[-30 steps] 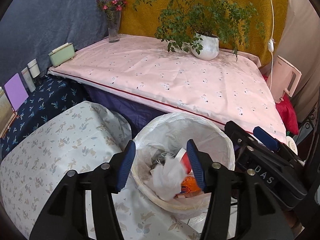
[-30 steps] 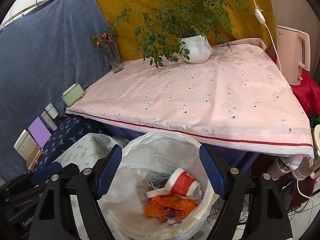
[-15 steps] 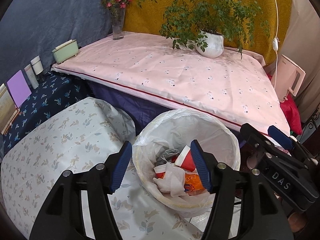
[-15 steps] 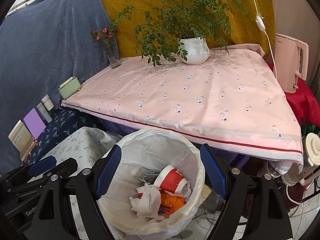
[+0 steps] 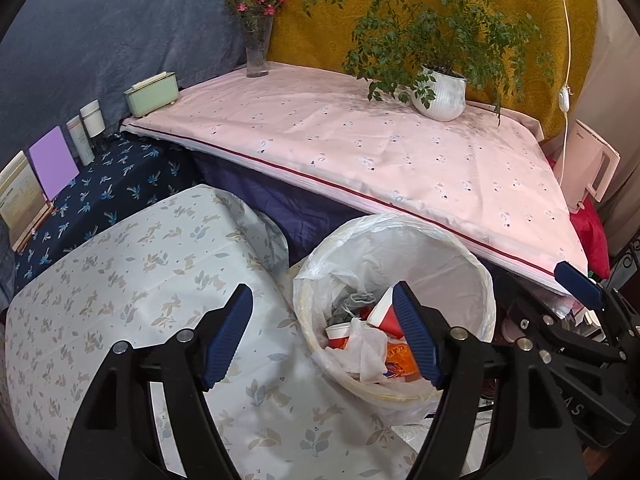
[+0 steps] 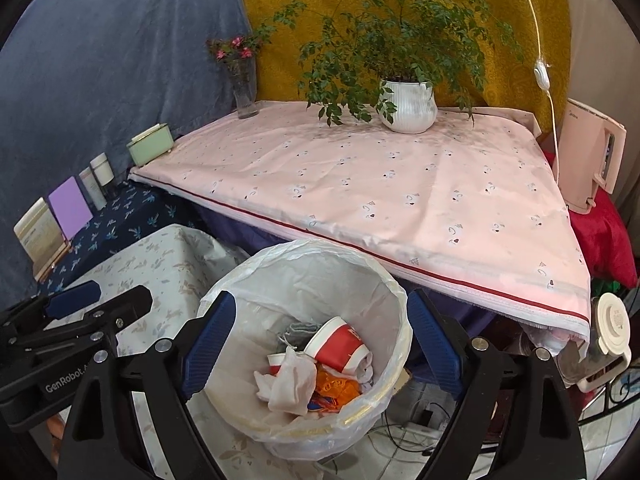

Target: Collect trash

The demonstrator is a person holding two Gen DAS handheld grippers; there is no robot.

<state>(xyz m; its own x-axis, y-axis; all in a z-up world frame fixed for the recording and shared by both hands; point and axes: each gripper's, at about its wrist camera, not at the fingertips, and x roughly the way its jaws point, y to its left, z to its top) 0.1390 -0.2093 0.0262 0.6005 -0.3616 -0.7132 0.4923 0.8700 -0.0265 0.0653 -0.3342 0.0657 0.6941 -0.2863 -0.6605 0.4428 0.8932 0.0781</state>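
A white-lined trash bin [image 5: 476,276] [image 6: 384,288] stands on the floor below the pink table. Inside lie a crumpled white tissue [image 5: 366,346] [image 6: 290,382], a red and white paper cup [image 5: 384,312] [image 6: 338,346] and an orange wrapper [image 5: 400,358] [image 6: 336,388]. My left gripper [image 5: 326,336] is open and empty above the bin's left rim. My right gripper [image 6: 316,344] is open and empty, hanging over the bin. Each gripper shows at the edge of the other's view.
A pink-clothed table [image 5: 360,148] carries a potted plant [image 5: 440,94], a flower vase [image 5: 256,54] and a green box [image 5: 152,94]. A leaf-print covered surface [image 5: 132,280] lies left of the bin. A pink kettle [image 6: 592,160] stands at right. Cables lie on the floor [image 6: 416,424].
The white tissue has dropped from between my left fingers into the bin. Both grippers have pulled back and up from the bin, still open.
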